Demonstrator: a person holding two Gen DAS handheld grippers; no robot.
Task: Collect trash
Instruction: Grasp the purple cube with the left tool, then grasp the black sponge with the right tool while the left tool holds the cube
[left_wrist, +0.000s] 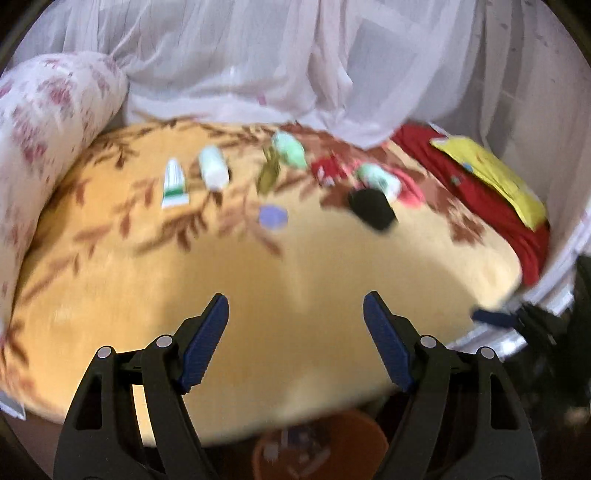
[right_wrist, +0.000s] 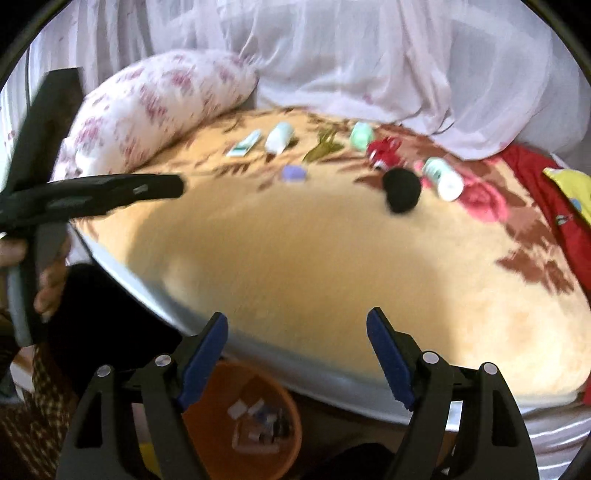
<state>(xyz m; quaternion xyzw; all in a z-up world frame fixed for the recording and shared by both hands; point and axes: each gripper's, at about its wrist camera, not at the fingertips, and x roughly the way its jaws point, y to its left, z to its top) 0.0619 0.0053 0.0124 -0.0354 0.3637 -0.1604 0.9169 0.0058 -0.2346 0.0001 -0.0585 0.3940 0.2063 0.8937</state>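
Note:
Trash lies in a row across the far part of a yellow flowered blanket (left_wrist: 295, 273): a flat green-white tube (left_wrist: 173, 182), a white bottle (left_wrist: 213, 167), an olive wrapper (left_wrist: 269, 171), a green packet (left_wrist: 290, 149), a red wrapper (left_wrist: 327, 170), a black lump (left_wrist: 372, 208), a white-green bottle (left_wrist: 380, 181) and a purple scrap (left_wrist: 273, 217). An orange bin (right_wrist: 243, 417) with several scraps stands on the floor below the bed edge. My left gripper (left_wrist: 295, 325) is open and empty over the blanket's near part. My right gripper (right_wrist: 297, 339) is open and empty above the bed edge and bin.
A flowered bolster pillow (left_wrist: 48, 122) lies at the left. White netting (left_wrist: 295, 55) hangs behind. A red cloth (left_wrist: 480, 195) with a yellow sheet (left_wrist: 491, 173) lies at the right. The left gripper's body (right_wrist: 92, 195), held by a hand, shows in the right wrist view.

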